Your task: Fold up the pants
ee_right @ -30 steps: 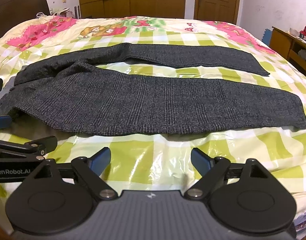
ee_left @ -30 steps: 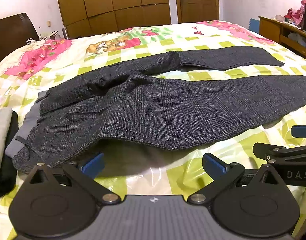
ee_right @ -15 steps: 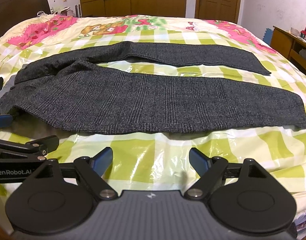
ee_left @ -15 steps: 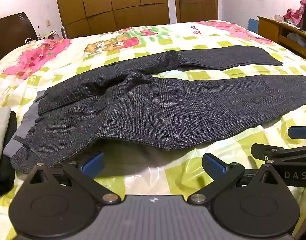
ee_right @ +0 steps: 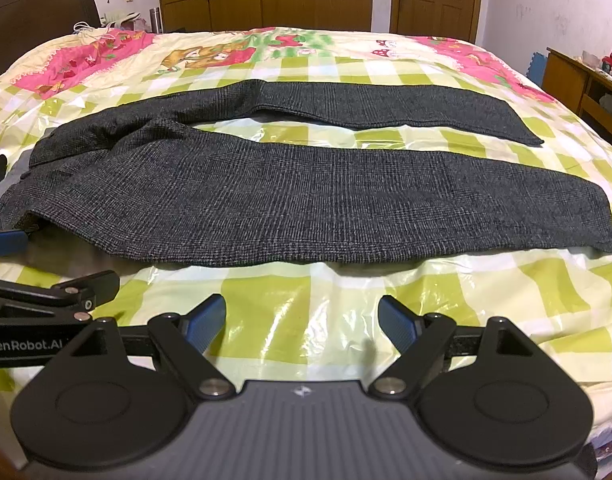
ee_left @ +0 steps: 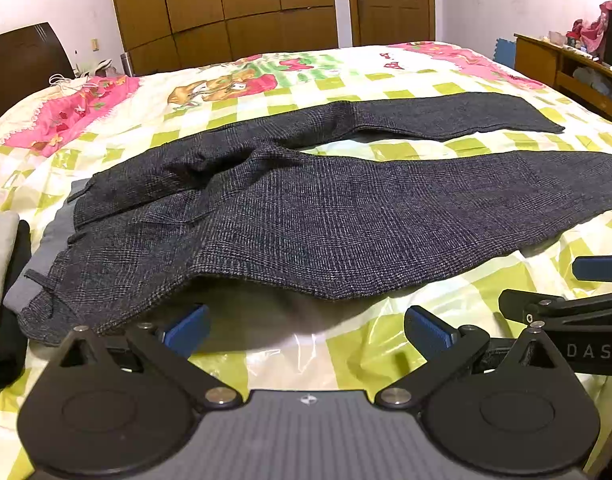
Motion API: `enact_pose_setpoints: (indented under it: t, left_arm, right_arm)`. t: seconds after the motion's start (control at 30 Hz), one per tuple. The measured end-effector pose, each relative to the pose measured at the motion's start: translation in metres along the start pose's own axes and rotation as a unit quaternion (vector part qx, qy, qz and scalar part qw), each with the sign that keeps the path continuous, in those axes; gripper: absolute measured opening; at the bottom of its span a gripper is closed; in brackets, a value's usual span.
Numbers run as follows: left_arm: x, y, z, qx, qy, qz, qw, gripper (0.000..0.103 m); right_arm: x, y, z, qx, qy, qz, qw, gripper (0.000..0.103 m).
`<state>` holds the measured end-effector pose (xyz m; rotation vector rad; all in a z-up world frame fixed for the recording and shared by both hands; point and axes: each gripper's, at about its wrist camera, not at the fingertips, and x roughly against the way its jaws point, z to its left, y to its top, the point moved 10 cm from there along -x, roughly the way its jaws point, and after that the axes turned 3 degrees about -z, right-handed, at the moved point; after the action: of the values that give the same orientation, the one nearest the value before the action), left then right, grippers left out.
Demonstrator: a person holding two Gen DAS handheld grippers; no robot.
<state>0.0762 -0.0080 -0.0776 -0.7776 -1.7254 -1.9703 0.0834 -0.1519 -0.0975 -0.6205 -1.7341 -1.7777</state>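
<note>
Dark grey checked pants (ee_left: 326, 220) lie spread flat on the bed, waistband at the left, the two legs running right and apart; they also show in the right wrist view (ee_right: 306, 200). My left gripper (ee_left: 306, 328) is open and empty, just in front of the near edge of the pants close to the hip. My right gripper (ee_right: 301, 320) is open and empty, in front of the near leg's lower edge at mid-length. Each gripper shows at the other's side: the right one (ee_left: 578, 300), the left one (ee_right: 45, 292).
The bed has a green-checked, pink-patterned cover (ee_right: 386, 80) under clear plastic. Folded grey and black clothes (ee_left: 1, 272) lie at the left edge. A wooden cabinet (ee_left: 566, 64) stands to the right, a dark headboard (ee_left: 21, 64) to the left, wardrobes and a door behind.
Both grippers have crept slightly forward toward the near edge of the pants. The pants have not moved.
</note>
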Motion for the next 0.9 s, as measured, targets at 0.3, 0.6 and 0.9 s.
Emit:
enact_pose_setpoints:
  t: [0.3, 0.6, 0.9]
  left_arm:
    - [0.0013, -0.0008, 0.0009, 0.002, -0.002, -0.002, 1.0, 0.103]
    - [0.0014, -0.0005, 0.0015, 0.002, -0.003, -0.003, 1.0, 0.103]
    - [0.0031, -0.0001, 0.0016, 0.003, -0.007, -0.005, 1.0, 0.103]
  right_arm:
    - [-0.0002, -0.0005, -0.0003, 0.0, 0.001, 0.002, 1.0, 0.083]
    - [-0.0007, -0.0009, 0.0001, 0.0, 0.002, 0.003, 1.0, 0.083]
    - [-0.0011, -0.0021, 0.0011, 0.0, 0.003, 0.004, 1.0, 0.082]
